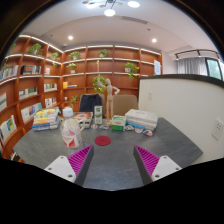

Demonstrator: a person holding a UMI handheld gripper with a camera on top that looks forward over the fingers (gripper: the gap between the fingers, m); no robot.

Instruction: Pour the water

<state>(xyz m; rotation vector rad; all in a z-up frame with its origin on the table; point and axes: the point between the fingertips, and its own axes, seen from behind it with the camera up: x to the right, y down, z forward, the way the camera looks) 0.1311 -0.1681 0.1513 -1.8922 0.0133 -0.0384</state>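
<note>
A clear water bottle point(98, 114) stands upright at the far side of the grey table point(110, 165). A pink cup point(72, 133) stands nearer, ahead of the left finger. A flat red round disc point(103, 141) lies on the table just right of the cup. My gripper point(107, 162) is open and empty above the near part of the table, its pink-purple pads point(66, 163) wide apart. The cup, disc and bottle all lie beyond the fingertips, with nothing between the fingers.
A stack of books point(45, 119) and a white cup point(68, 112) sit at the table's far left. A white box point(141, 120) and a green item point(118, 124) sit at the far right. A blue chair point(90, 102) and bookshelves point(30, 85) stand behind.
</note>
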